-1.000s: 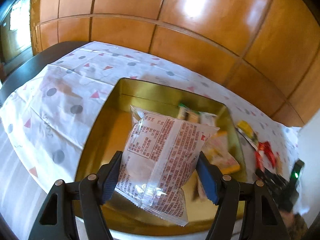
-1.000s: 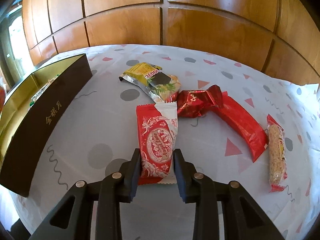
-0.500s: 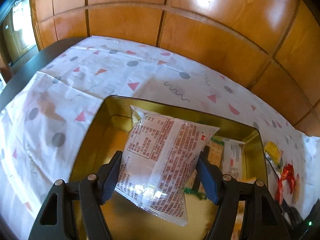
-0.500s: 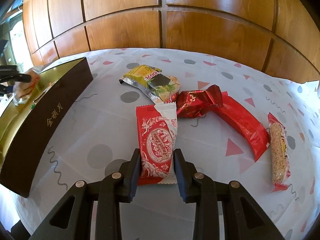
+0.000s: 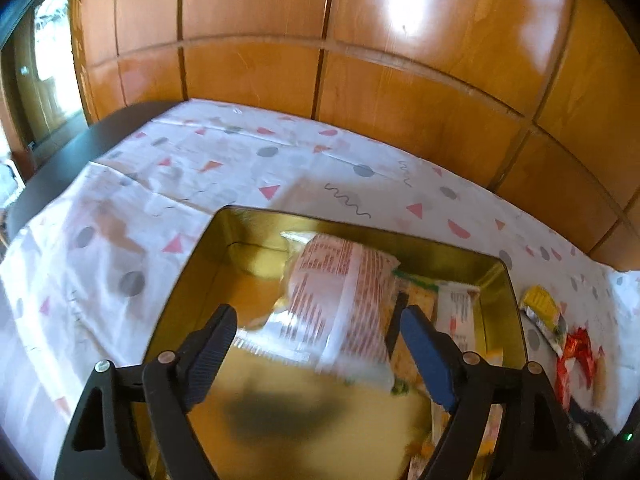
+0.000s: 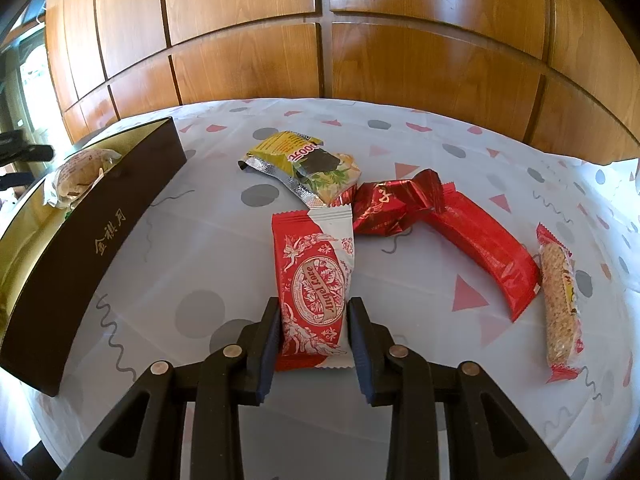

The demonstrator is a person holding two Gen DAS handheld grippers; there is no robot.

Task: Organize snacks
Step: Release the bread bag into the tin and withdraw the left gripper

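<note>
On the patterned tablecloth (image 6: 208, 256) five wrapped snacks lie beside one gold-lined box (image 6: 100, 232). The right gripper (image 6: 314, 334) pinches the red-and-white snack (image 6: 312, 280), the nearest of the five. Over the box, the left gripper (image 5: 316, 344) is opening, its pads apart from the clear-wrapped pastry (image 5: 340, 300) between them, beside other packets inside.

Left gripper (image 5: 316, 354): we are angling it downward, jaws opening, pads clear of the packet between them. Right gripper (image 6: 313, 338): we are angling it downward, jaws pinching a wrapper.
</note>
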